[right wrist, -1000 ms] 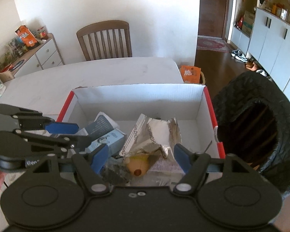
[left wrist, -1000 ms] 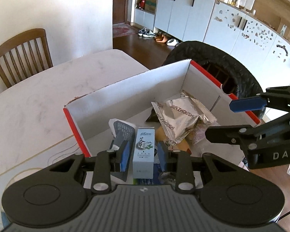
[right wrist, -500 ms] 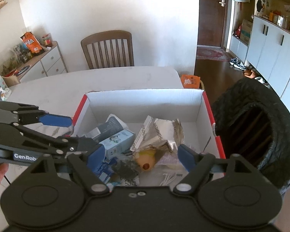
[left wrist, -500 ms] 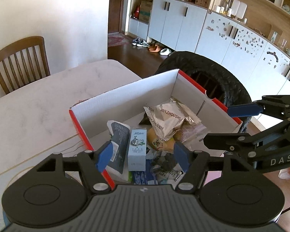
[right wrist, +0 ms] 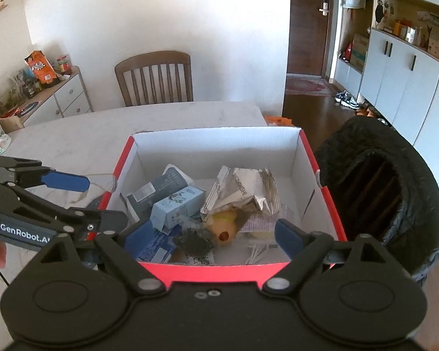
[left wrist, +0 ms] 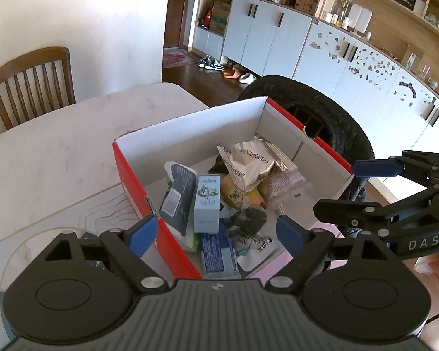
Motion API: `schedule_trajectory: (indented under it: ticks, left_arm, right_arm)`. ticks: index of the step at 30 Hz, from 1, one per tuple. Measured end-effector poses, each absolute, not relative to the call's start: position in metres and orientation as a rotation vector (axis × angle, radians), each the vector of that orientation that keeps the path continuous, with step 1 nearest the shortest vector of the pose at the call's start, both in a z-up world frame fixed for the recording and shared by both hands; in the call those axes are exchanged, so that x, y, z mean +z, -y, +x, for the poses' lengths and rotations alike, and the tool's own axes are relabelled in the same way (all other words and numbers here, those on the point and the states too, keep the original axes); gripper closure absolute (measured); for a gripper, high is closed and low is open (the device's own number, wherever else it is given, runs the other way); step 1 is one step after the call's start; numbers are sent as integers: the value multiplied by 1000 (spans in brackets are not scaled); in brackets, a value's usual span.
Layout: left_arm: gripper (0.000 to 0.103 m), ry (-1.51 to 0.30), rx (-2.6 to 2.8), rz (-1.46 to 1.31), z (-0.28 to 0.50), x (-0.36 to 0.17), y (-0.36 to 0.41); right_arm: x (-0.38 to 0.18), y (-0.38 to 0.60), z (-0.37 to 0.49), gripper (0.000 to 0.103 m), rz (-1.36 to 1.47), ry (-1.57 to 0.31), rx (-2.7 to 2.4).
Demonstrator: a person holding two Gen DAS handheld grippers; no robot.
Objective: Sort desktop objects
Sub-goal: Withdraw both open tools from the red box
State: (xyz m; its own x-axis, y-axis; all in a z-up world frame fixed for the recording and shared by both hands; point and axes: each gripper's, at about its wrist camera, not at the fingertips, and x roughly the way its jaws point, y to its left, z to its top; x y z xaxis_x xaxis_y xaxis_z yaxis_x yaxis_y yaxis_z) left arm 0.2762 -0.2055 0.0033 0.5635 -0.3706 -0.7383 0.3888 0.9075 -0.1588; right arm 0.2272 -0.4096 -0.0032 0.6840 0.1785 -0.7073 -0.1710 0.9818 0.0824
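Observation:
A red cardboard box with white inside walls [left wrist: 190, 125] [right wrist: 216, 140] sits on the pale table and holds several items. A light blue carton [left wrist: 207, 203] [right wrist: 178, 209] lies in it beside a dark pouch [left wrist: 175, 199] [right wrist: 152, 188], a silver foil packet [left wrist: 253, 165] [right wrist: 241, 191], a yellow item [right wrist: 222, 228] and a blue pack [left wrist: 218, 253]. My left gripper [left wrist: 216, 231] is open and empty above the box's near left corner. My right gripper [right wrist: 213, 238] is open and empty above the box's near wall.
A black woven basket [right wrist: 389, 187] [left wrist: 322, 117] stands right of the box. A wooden chair [right wrist: 155, 79] [left wrist: 32, 82] stands at the table's far side. The marble table [left wrist: 52, 152] stretches left of the box. Cabinets line the right wall.
My left gripper let go of the light blue carton, opened wide and drew back and up from the box. The carton now lies in the box. My right gripper also rose and pulled back.

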Motion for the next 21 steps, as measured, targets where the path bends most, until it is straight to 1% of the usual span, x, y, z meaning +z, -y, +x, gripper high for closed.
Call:
schedule_trajectory:
  ticks: [2,5,6,12,21]
  left_arm:
    - [11,-858,-446,22,272,4,203]
    - [4,-844,-437,23,266,5,198]
    - [2,-837,-440,19,263,6,196]
    - [0,-776,-432,1,248,12,186]
    - [0,-776,-428,-23,230,20,178]
  right_arm:
    - [-3,407,222,12,13,-783,187]
    - [-1,405,215,11,8,-767,178]
    - [0,404,212,11,4,-761,174]
    - [3,398,196,9,-2,-733,155]
    - [5,390,179,9,-3,-714,124]
